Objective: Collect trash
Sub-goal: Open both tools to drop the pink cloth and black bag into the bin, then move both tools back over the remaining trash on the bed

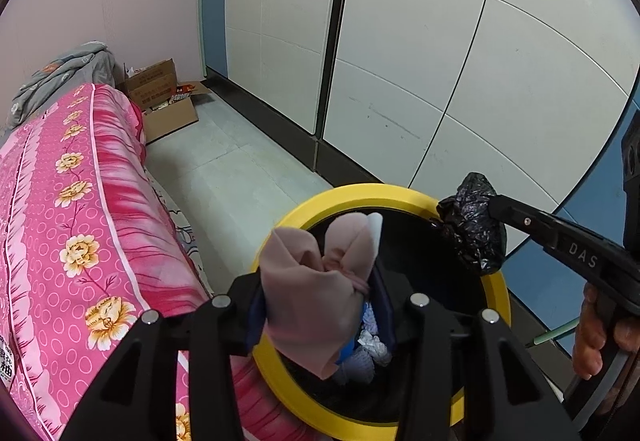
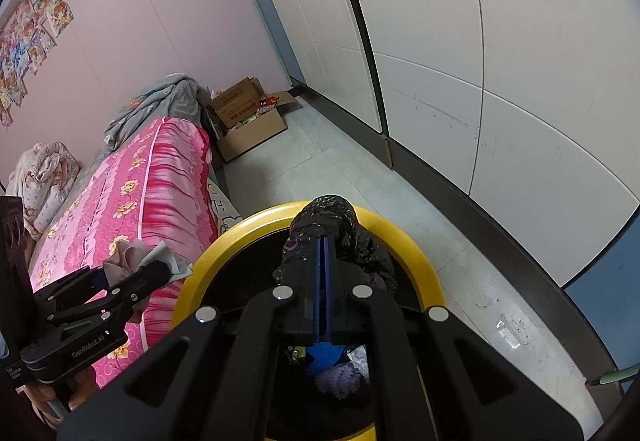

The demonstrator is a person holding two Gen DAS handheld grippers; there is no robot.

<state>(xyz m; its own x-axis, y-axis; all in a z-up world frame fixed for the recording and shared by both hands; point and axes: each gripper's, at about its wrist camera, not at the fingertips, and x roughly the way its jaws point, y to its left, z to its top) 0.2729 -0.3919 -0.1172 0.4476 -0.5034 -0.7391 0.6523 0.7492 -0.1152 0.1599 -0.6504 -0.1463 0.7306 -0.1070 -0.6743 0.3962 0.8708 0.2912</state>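
Note:
A round bin with a yellow rim (image 1: 352, 197) (image 2: 416, 253) stands on the floor beside the bed; crumpled paper and blue scraps lie inside it (image 1: 372, 349). My left gripper (image 1: 320, 281) is shut on a beige cloth bundle (image 1: 316, 281) and holds it over the bin's near left rim; it also shows in the right wrist view (image 2: 136, 261). My right gripper (image 2: 324, 241) is shut on a crumpled black plastic bag (image 2: 332, 225) over the bin's opening; the bag also shows in the left wrist view (image 1: 476, 225).
A bed with a pink flowered cover (image 1: 72, 225) runs along the left, with a grey quilt (image 2: 160, 105) at its far end. Open cardboard boxes (image 2: 248, 121) sit in the far corner. White wardrobe panels (image 1: 440, 41) line the right side. Grey floor (image 1: 240, 169) lies between.

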